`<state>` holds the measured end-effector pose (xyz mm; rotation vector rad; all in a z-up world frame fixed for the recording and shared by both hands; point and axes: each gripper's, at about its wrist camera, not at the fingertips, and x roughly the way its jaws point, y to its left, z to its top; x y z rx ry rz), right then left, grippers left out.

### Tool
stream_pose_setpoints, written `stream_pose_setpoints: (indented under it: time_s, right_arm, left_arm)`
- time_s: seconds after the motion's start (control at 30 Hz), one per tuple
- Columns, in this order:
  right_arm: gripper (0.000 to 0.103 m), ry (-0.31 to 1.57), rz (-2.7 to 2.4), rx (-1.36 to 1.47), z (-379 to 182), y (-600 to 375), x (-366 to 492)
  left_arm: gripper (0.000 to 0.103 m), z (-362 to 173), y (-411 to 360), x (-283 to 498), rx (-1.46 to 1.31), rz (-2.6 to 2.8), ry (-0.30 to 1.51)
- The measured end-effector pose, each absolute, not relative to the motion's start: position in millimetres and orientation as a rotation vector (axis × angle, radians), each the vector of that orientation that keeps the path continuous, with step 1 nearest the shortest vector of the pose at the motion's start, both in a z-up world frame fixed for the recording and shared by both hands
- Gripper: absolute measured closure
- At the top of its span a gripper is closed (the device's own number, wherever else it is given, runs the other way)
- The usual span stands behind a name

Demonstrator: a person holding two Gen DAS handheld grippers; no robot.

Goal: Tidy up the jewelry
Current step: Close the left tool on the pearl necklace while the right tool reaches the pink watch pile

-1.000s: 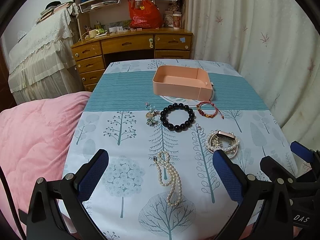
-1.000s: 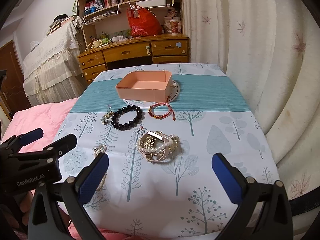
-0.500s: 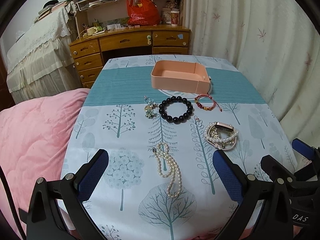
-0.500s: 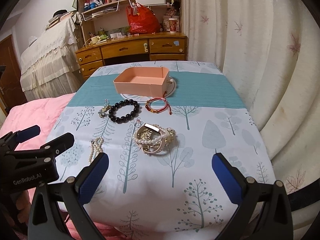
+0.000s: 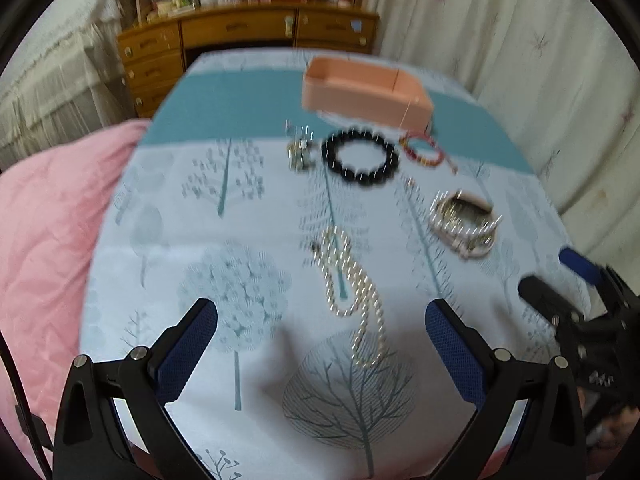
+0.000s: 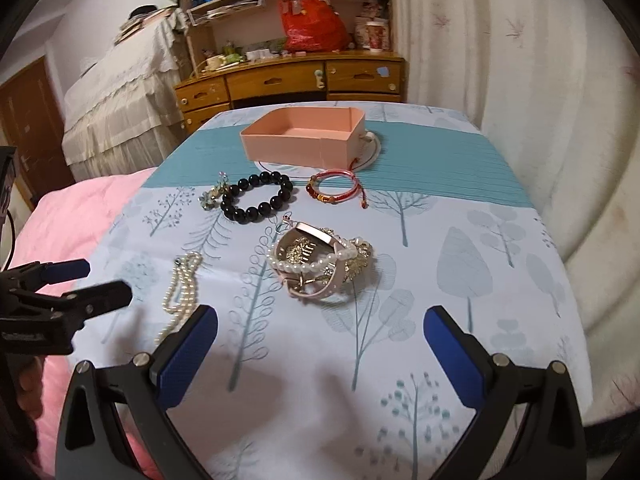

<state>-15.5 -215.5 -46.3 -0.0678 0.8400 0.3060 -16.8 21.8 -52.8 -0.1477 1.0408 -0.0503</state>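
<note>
Here I hold both claws low over the near edge of the bench (image 6: pixel 460 216), side by side, each spread wide and gripping nothing. My left claw (image 5: pixel 320 340) points at the pearls (image 5: pixel 352 292), which lie between its fingers' line of sight. My right claw (image 6: pixel 320 344) faces the bracelet pile (image 6: pixel 316 260). Beyond sit black beads (image 6: pixel 258 198), a red bracelet (image 6: pixel 334 188) and the pink box (image 6: pixel 304 140).
</note>
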Motion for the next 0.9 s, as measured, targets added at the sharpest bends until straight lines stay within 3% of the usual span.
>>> stream_pose_setpoints:
  time_s: [0.4,0.57,0.73,0.83,0.9]
  right_arm:
    - [0.003,0.777,0.34,-0.071,-80.7,-218.1,15.9]
    - [0.018,0.853,0.375,0.108,-87.1,-227.5,33.6]
    - [0.053,0.915,0.374,0.315,-97.1,-242.0,49.2]
    - [0.064,0.925,0.371,0.37,-99.3,-247.1,53.1]
    - [0.065,0.932,0.372,0.403,-99.7,-249.1,53.9]
  left_arm:
    - [0.0,-99.6,10.6,1.4,-0.171,-0.094,1.12]
    - [0.003,-104.4,-3.0,4.6,-0.093,-0.06,1.076]
    - [0.01,-106.9,-11.9,4.8,-0.024,-0.017,1.058]
    - [0.016,-104.7,-12.8,3.1,-0.021,-0.021,1.052]
    - [0.021,-103.0,-13.8,2.6,-0.02,-0.025,1.049]
